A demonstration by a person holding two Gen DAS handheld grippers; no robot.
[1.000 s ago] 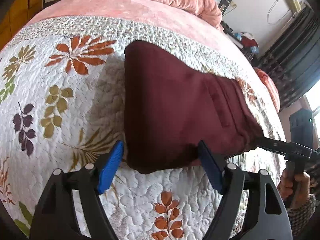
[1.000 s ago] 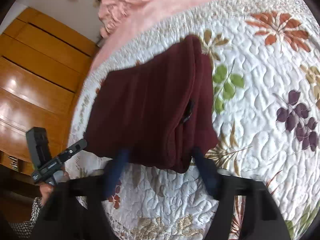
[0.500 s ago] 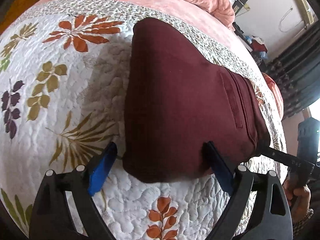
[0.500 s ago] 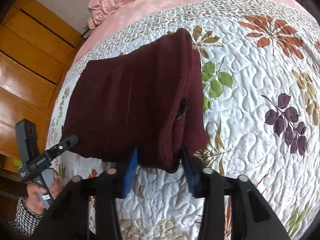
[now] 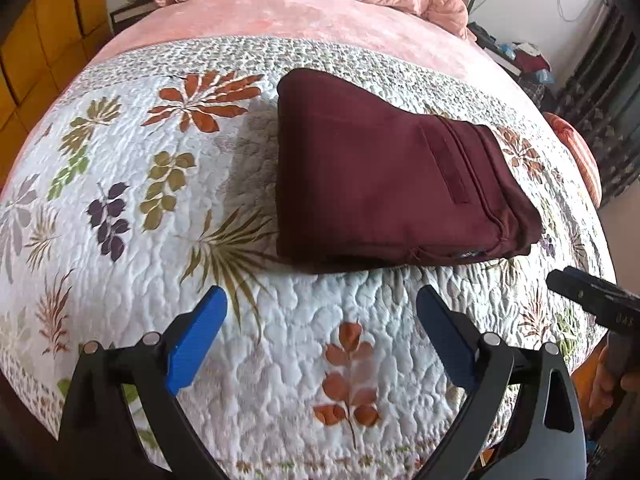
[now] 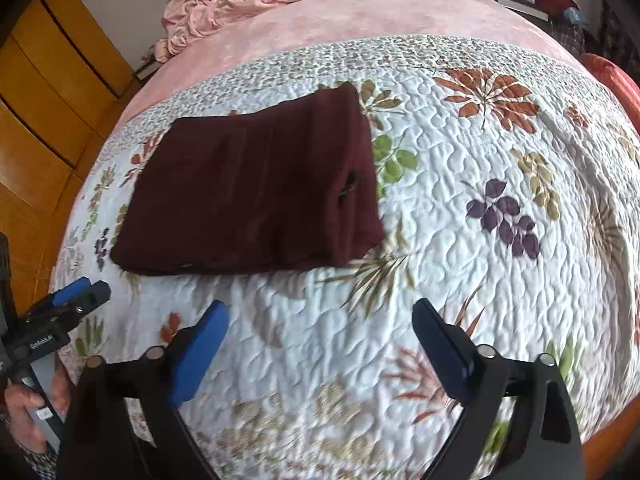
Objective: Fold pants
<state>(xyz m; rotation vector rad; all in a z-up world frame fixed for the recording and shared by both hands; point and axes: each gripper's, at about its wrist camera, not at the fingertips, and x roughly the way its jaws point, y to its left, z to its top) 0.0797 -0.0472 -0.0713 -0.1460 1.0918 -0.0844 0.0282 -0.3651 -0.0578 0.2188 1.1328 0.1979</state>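
Maroon pants lie folded flat on the quilt; both tools' jaws opening, empty.

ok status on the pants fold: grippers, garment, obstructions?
Left gripper and right gripper jaws opening, nothing between them. Maroon pants folded on quilt. Nothing in the way.

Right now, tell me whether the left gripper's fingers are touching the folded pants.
Apart. In the left wrist view, bare quilt shows between the opening left gripper and the pants.
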